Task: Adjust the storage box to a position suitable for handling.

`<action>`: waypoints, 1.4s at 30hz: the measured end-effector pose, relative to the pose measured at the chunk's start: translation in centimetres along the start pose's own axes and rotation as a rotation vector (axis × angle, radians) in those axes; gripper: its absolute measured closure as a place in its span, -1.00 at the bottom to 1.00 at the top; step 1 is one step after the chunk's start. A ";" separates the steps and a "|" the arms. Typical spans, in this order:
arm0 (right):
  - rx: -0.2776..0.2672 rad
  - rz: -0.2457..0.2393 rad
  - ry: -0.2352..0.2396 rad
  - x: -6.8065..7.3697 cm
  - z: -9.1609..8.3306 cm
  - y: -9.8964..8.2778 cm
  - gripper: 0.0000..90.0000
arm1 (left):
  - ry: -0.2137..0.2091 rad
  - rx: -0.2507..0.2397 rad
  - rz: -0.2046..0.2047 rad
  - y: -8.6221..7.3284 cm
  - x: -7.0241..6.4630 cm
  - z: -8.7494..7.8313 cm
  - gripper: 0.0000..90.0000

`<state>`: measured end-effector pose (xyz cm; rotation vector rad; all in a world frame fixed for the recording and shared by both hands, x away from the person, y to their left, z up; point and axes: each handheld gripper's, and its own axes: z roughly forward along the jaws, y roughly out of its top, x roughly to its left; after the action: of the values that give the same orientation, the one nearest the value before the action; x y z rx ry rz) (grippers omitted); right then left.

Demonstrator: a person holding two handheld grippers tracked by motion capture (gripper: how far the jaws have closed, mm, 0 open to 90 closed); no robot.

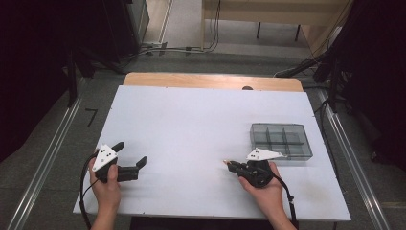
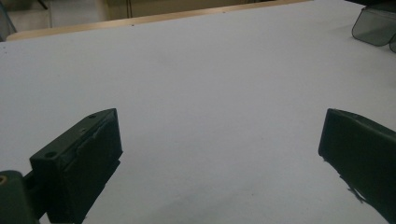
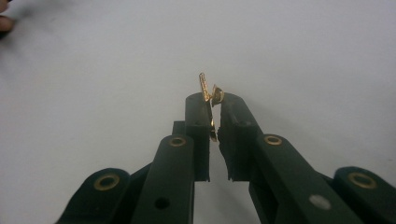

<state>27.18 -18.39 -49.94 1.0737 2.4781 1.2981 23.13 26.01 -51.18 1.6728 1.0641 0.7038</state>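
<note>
My right gripper (image 1: 230, 164) (image 3: 214, 103) lies low over the white table top (image 1: 191, 124), near its front right, and points left. Its jaws are shut on small gold metal pieces (image 3: 206, 87), seemingly a thin threaded pin and a round-headed part; they stick out past the fingertips and appear as a tiny gold speck (image 1: 224, 162) in the high view. My left gripper (image 1: 130, 154) (image 2: 219, 130) rests at the front left of the table, open wide, with nothing but bare table between its fingers.
A clear grey plastic box (image 1: 281, 140) (image 2: 373, 28) with several compartments sits at the right of the table, just behind my right hand. The table's wooden far edge (image 1: 210, 80) borders a floor with cables and dark stands.
</note>
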 end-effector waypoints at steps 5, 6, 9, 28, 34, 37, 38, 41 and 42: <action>0.036 -0.042 0.091 1.3 -0.3 -0.3 0.78 | 0.000 -0.001 0.001 0.0 0.0 0.0 -1.00; 0.042 -0.051 0.104 1.5 -0.3 -0.4 0.78 | 0.000 -0.001 0.001 0.0 0.0 0.0 -1.00; 0.066 -0.056 0.139 2.1 -0.3 -0.8 0.78 | 0.001 0.001 0.003 0.0 0.0 0.0 -1.00; 0.185 -0.110 0.272 4.5 1.6 -2.2 0.78 | -0.002 0.000 0.002 0.0 0.0 0.0 -1.00; 0.162 -0.130 0.252 4.4 1.4 -2.2 0.43 | 0.000 0.000 0.003 0.0 0.0 0.0 -1.00; 0.149 -0.122 0.248 4.1 1.3 -2.1 0.41 | -0.001 0.000 0.003 0.0 0.0 0.0 -1.00; 0.142 -0.119 0.247 4.0 1.2 -2.1 0.39 | 0.000 0.001 0.003 0.0 0.0 0.0 -1.00; 0.128 -0.121 0.238 3.7 1.0 -2.0 0.35 | -0.001 0.001 0.003 0.0 0.0 0.0 -1.00; 0.122 -0.120 0.241 3.7 0.9 -2.0 0.35 | 0.000 0.000 0.002 0.0 0.0 0.0 -1.00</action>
<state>23.83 -16.12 -51.33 0.8188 2.7811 1.3256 23.12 26.01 -51.18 1.6742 1.0619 0.7050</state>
